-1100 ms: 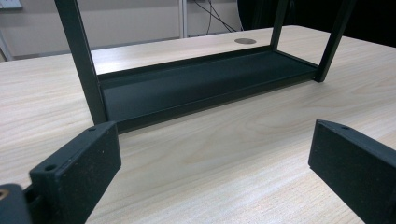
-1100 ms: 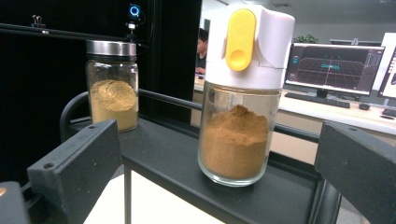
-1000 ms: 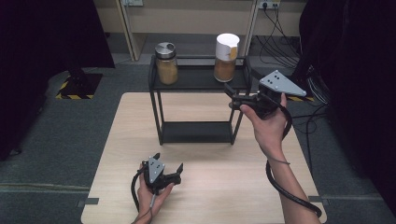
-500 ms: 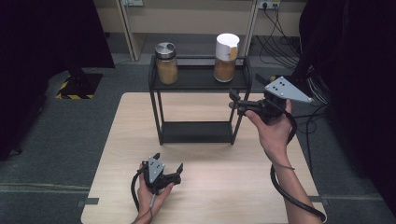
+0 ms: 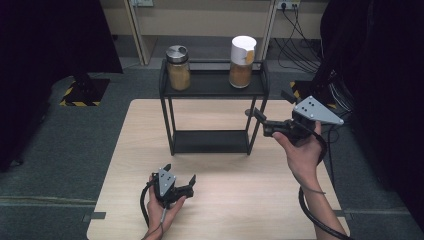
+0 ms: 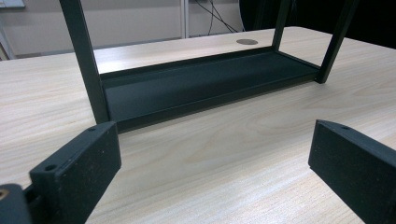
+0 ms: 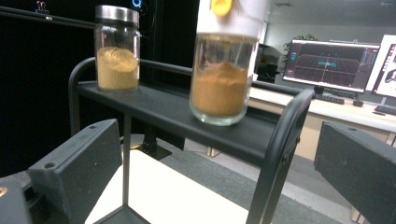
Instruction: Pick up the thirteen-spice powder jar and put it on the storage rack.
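High view: both tongs, right (image 5: 270, 111) and left (image 5: 178, 174), are held wide open and empty. The white-lidded jar (image 5: 242, 62) on the rack's top shelf (image 5: 212, 88) is judged heavy, slippery, breakable glass, best gripped mid-body.

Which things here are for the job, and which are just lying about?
Likely for the job: white-lidded jar, metal-lidded jar, black shelf rack, right gripper, left gripper.

Just about: floor cables, monitors.

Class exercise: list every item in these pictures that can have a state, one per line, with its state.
Silver-lidded jar: closed, upright, part-filled with powder.
White-lidded jar: closed, upright, part-filled with powder.
Rack lower shelf: bare.
Left gripper: open, holding nothing.
Right gripper: open, holding nothing.
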Demonstrator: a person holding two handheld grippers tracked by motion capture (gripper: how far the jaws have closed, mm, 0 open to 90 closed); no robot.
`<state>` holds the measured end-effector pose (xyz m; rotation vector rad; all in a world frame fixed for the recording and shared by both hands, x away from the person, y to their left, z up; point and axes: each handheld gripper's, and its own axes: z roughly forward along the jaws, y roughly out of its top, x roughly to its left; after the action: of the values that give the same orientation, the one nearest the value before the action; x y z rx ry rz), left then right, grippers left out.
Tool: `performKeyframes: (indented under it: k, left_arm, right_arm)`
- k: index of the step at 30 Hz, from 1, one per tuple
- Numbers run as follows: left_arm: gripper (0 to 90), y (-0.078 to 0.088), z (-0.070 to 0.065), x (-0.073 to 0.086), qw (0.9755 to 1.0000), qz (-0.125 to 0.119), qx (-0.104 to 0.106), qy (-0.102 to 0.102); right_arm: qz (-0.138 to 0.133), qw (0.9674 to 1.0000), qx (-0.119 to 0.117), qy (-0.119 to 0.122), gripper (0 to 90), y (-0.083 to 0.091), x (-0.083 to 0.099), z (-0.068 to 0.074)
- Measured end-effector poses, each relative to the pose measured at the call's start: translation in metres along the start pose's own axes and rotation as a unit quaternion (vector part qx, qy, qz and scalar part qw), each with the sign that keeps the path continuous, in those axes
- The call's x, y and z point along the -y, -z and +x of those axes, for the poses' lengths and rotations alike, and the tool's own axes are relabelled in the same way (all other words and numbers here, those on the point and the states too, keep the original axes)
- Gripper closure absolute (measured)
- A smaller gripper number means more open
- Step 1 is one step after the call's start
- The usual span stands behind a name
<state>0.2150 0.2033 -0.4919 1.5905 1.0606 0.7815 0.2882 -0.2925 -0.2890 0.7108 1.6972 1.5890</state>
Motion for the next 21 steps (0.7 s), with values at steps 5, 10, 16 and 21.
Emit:
performKeyframes:
  k: [5, 10, 16, 21]
  left_arm:
    - [1.8, 0.0, 0.0, 0.0, 1.0, 0.001, -0.001, 0.001]
    - [1.8, 0.0, 0.0, 0.0, 1.0, 0.001, -0.001, 0.002]
    - [1.8, 0.0, 0.0, 0.0, 1.0, 0.0, -0.002, 0.002]
    - [1.8, 0.0, -0.001, 0.0, 1.0, 0.001, -0.002, 0.002]
  right_arm:
    - [0.002, 1.0, 0.001, -0.004, 1.1, 0.004, 0.009, -0.001]
    - [0.0, 1.0, 0.001, -0.009, 1.1, 0.009, 0.014, 0.0]
    - [-0.001, 1.0, 0.0, -0.007, 1.1, 0.016, 0.021, 0.001]
    - [0.003, 1.0, 0.001, -0.005, 1.1, 0.022, 0.025, 0.002]
